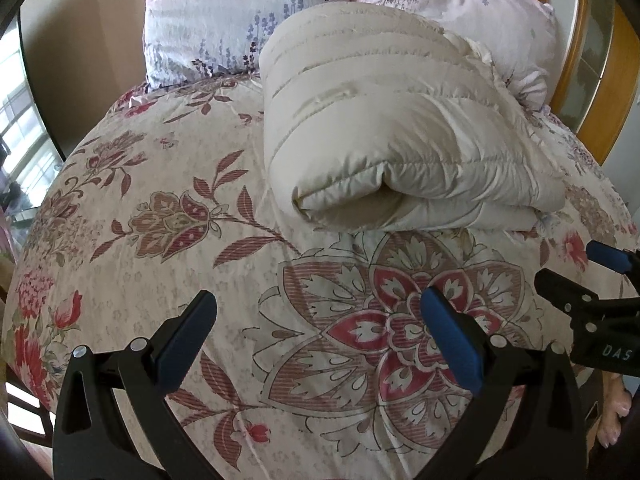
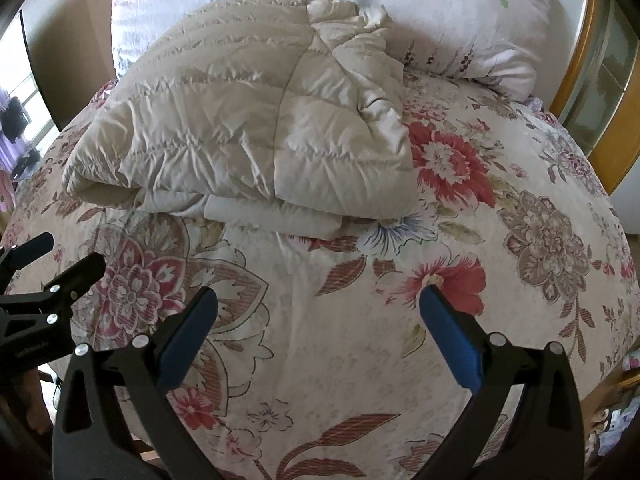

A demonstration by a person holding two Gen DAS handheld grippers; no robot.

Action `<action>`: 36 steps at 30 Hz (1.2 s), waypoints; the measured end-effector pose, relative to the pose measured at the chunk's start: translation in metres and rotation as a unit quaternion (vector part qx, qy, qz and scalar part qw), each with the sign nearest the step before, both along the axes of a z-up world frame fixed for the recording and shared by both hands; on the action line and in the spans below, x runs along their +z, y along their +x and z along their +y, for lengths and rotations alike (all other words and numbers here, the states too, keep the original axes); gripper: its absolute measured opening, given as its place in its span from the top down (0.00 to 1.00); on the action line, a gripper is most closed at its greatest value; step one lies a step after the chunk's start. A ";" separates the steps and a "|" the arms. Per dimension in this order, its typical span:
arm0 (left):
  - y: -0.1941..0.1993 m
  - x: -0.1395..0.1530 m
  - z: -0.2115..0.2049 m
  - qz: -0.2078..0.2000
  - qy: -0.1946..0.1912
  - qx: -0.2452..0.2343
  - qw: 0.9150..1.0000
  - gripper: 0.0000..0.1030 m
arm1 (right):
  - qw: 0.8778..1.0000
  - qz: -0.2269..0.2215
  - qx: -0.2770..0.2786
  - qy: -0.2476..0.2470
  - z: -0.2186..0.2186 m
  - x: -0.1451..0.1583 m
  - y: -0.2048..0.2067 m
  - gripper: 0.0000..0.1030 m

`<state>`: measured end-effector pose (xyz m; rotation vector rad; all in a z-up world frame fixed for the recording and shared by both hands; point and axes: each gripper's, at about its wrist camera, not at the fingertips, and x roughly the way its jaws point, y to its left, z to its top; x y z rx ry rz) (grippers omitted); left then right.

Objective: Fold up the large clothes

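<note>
A cream quilted down coat (image 1: 384, 128) lies folded into a thick bundle on the floral bedspread (image 1: 168, 264), towards the pillows. It also shows in the right wrist view (image 2: 248, 128), with a flat layer sticking out under its near edge. My left gripper (image 1: 320, 312) is open and empty, held above the bedspread short of the bundle. My right gripper (image 2: 318, 312) is open and empty too, above the bedspread in front of the bundle's right end. Each gripper shows at the edge of the other's view: the right one (image 1: 576, 272), the left one (image 2: 60, 256).
Two pink and lilac floral pillows (image 1: 224, 20) (image 2: 460, 24) stand behind the coat at the head of the bed. A wooden-framed glass panel (image 1: 592, 60) is at the right. A window (image 1: 24, 128) is at the left. The bed's near edge drops off below the grippers.
</note>
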<state>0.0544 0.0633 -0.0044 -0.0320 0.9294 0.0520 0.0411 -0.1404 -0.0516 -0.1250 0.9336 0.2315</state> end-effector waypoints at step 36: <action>0.004 -0.008 0.001 0.011 -0.016 0.002 1.000 0.01 | 1.000 0.010 -0.001 -0.001 0.002 -0.007 0.005 0.02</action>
